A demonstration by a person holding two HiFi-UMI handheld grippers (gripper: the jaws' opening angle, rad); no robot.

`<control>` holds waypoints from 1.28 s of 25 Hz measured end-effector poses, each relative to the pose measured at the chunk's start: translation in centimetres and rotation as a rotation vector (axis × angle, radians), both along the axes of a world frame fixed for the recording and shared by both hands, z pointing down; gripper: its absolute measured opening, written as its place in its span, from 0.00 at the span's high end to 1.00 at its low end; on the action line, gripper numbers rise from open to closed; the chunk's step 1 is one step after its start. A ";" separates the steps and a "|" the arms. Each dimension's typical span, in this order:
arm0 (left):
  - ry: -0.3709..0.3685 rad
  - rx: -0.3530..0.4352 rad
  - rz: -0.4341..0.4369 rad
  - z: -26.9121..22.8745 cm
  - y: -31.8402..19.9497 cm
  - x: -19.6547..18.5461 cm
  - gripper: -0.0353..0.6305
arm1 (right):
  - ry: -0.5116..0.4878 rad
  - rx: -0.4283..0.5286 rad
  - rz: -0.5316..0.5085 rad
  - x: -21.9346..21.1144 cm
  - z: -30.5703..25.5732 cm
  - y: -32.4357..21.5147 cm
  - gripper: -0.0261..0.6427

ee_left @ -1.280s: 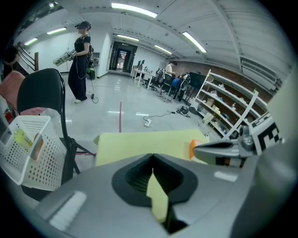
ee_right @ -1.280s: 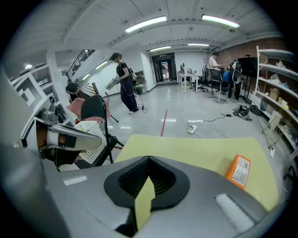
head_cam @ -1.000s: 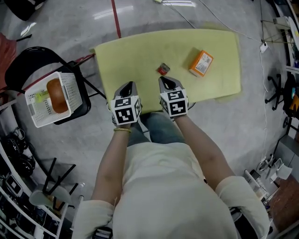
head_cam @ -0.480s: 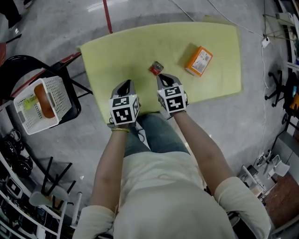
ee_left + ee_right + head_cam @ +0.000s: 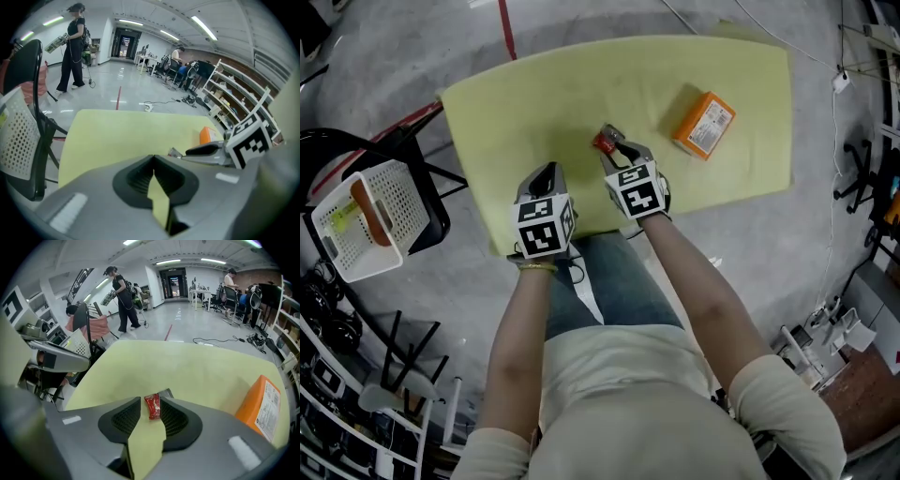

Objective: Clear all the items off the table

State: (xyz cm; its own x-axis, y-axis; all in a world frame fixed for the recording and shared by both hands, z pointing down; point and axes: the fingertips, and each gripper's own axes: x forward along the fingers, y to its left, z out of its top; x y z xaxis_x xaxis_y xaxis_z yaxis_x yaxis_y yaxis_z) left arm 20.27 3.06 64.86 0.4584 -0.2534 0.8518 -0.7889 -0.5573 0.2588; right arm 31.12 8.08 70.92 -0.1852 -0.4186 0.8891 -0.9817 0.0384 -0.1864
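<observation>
My right gripper [image 5: 619, 147] pointed steeply down over the near half of the yellow-green table [image 5: 534, 103]. Its 2 jaws had just been opening and stood partly apart. In the right gripper view [image 5: 151, 401], the small red packet [image 5: 152, 407] lay on the table between the jaw tips. It sat close against one jaw, with a strip of tabletop showing between it and the other. Neither pad pressed on it, so I had no grip on it, and I could not tell whether the near jaw actually brushed its edge. From the head view the packet [image 5: 605, 141] showed just past the tips, near the table's middle.

My left gripper [image 5: 546, 172] hung beside the right one, nearer the table's front edge. Its jaws were clenched together with nothing between them. The left gripper view [image 5: 153, 159] showed only a thin seam where they met, with bare tabletop beyond.

The orange box [image 5: 705, 125] lay flat on the table, off to the right of the packet and well apart from both grippers. To the left of the table, a white basket [image 5: 366, 220] rested on a black chair [image 5: 427, 211], already holding 2 things.
</observation>
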 end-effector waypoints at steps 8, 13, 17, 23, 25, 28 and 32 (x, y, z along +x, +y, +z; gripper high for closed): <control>-0.009 -0.022 -0.012 2.1 -0.2 0.5 0.93 | -0.015 -0.032 -0.028 0.0 3.4 -0.2 0.68; -0.014 -0.037 -0.015 3.0 -0.1 0.9 0.93 | -0.011 -0.059 -0.066 -0.2 5.2 -0.2 0.64; -0.014 -0.046 -0.024 3.3 -0.1 0.9 0.93 | 0.009 -0.060 -0.086 -0.2 5.7 -0.4 0.64; -0.014 -0.058 -0.049 3.7 -0.2 0.5 0.93 | 0.062 -0.047 -0.094 0.4 5.8 -0.4 0.69; -0.015 -0.059 -0.054 3.7 -0.2 0.3 0.93 | 0.082 -0.050 -0.109 0.4 5.8 -0.4 0.71; -0.015 -0.059 -0.060 3.7 -0.3 0.2 0.93 | 0.097 -0.059 -0.140 0.2 5.8 -0.4 0.74; -0.011 -0.057 -0.061 3.5 -0.4 -0.1 0.93 | 0.102 -0.076 -0.180 -0.5 5.7 -0.3 0.90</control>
State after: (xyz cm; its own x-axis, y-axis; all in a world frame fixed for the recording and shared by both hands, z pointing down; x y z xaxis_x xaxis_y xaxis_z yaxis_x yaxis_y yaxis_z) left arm 20.17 2.68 68.39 0.4342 -0.2315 0.8706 -0.8241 -0.4923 0.2801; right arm 30.62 7.79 76.57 -0.1577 -0.3179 0.9349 -0.9743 0.2040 -0.0950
